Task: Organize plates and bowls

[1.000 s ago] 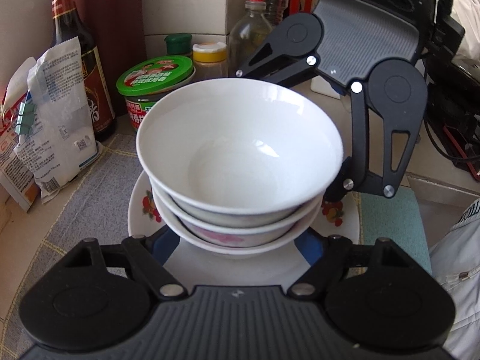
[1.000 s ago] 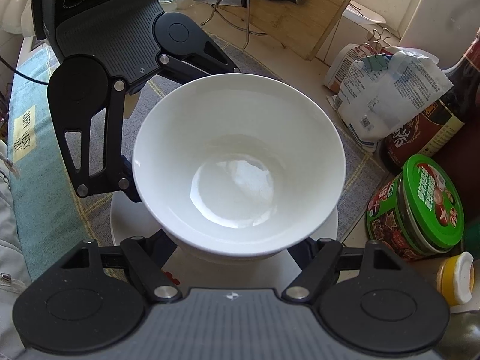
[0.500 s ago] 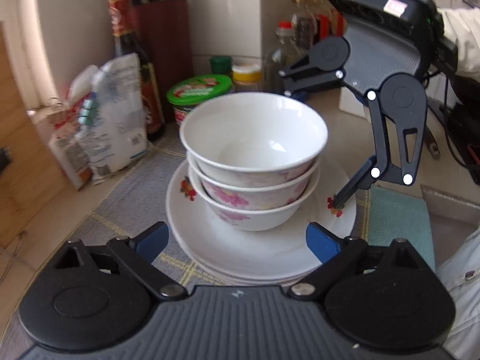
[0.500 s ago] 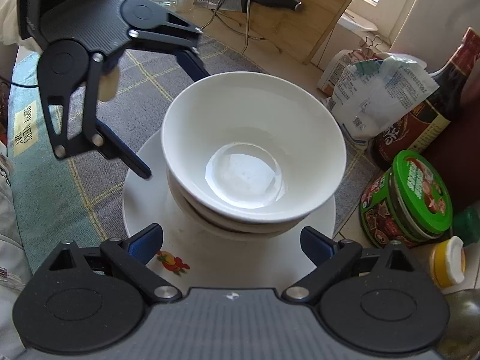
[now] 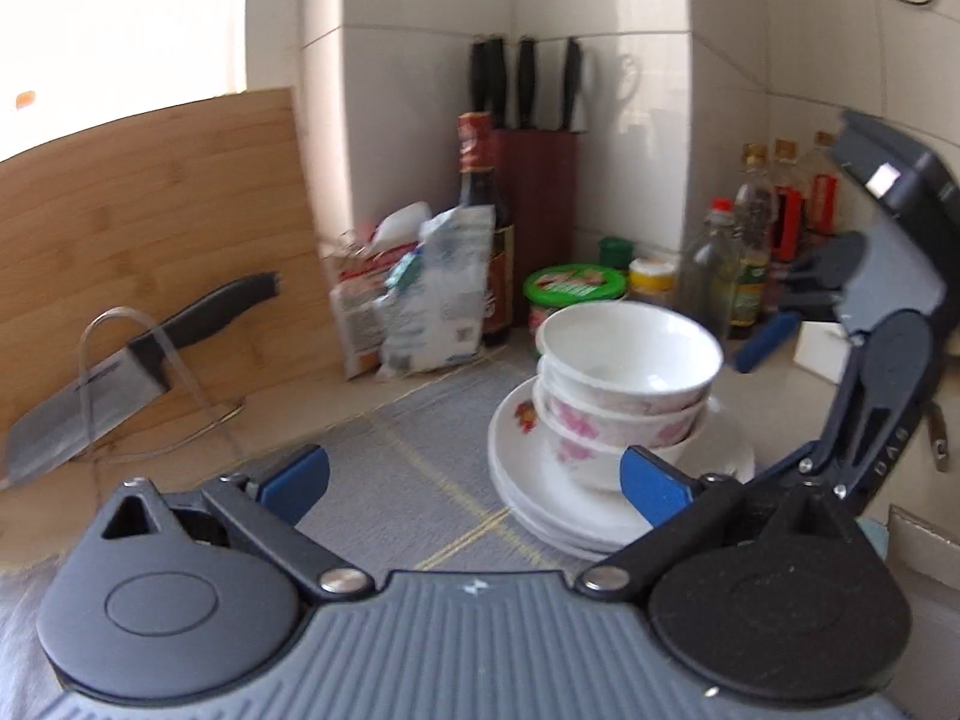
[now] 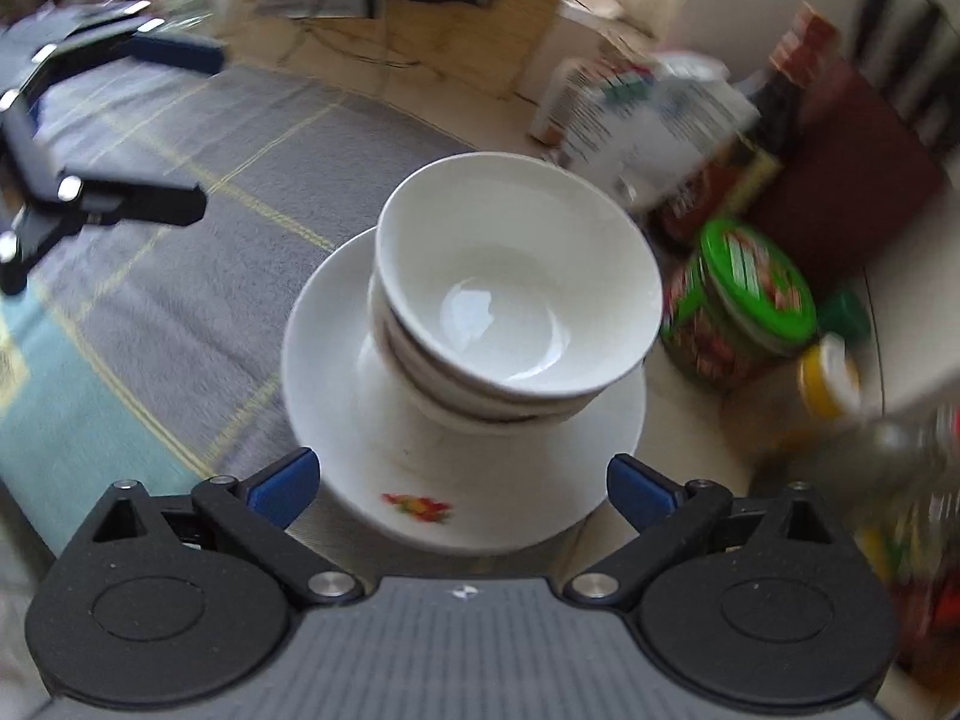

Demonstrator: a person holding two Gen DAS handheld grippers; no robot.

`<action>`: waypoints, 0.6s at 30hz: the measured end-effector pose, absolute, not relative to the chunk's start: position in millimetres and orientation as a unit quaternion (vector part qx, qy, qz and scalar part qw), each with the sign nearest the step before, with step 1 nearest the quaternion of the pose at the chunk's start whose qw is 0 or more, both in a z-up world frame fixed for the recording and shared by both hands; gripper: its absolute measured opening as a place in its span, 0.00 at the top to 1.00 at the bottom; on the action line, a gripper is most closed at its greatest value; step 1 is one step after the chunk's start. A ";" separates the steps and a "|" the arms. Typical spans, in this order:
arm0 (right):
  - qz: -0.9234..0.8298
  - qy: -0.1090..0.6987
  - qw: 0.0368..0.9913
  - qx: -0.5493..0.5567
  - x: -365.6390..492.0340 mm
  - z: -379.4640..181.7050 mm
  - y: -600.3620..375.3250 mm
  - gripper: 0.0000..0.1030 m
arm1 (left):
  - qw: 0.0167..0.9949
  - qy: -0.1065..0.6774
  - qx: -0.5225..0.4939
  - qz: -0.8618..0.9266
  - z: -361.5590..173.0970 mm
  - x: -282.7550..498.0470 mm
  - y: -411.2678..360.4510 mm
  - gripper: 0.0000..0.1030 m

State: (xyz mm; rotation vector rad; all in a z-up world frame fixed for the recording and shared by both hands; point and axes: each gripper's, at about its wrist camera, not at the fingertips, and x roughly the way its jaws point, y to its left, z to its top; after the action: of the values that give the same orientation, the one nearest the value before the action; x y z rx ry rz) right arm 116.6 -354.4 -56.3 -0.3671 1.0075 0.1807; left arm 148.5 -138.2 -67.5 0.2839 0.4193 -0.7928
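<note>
Both tools are free of the crockery. The left hand-held gripper [image 5: 474,477] has its jaws opening, nearly full spread, with nothing between them; only grey mat shows in the gap. The right hand-held gripper [image 6: 459,483] is likewise opening wide; the near rim of the plates lies in the gap between its blue pads, but the pads do not press on it.

The task's ware stands as one pile: the stack of bowls [image 5: 624,384], three nested as far as can be counted, sits upright on the stack of plates [image 6: 336,372]. From the left hand-held gripper the pile lies ahead and to its right, just beyond its right fingertip. From the right hand-held gripper it lies directly ahead and below. The top bowl [image 6: 516,276] is empty and clean; what the lower bowls hold is hidden, though close nesting suggests nothing. The bowls sit slightly off the plates' centre, toward the far right side as the right hand-held gripper sees it.

The pile rests on the grey mat [image 6: 198,192] covering the surface, presumably to cushion the ware and stop sliding. Judgement: nesting like with like, bowls over plates, makes the compact footprint the task asks for; stacking appears complete.

Just beyond the pile stands the green-lidded jar [image 6: 750,294], lid on, among bottles; the clearance there is small.
</note>
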 end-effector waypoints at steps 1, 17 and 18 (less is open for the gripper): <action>0.063 0.484 0.860 -0.149 113.4 -55.1 -348.1 0.00 | 0.895 0.214 0.137 -0.367 -65.5 146.9 -134.7 0.01; -0.239 0.389 0.887 0.064 22.2 -12.7 -253.7 0.00 | 0.894 0.267 0.143 -0.331 -20.8 113.7 -89.9 0.01; -0.246 0.381 0.888 0.075 16.5 -9.3 -252.4 0.00 | 0.893 0.270 0.145 -0.329 -19.5 112.2 -90.5 0.01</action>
State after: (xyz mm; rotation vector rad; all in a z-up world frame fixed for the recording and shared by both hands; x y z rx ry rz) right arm 16.5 -252.4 -9.3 0.1549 0.7910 -0.5107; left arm 112.2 -90.5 -19.5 0.3011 0.5596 -0.6818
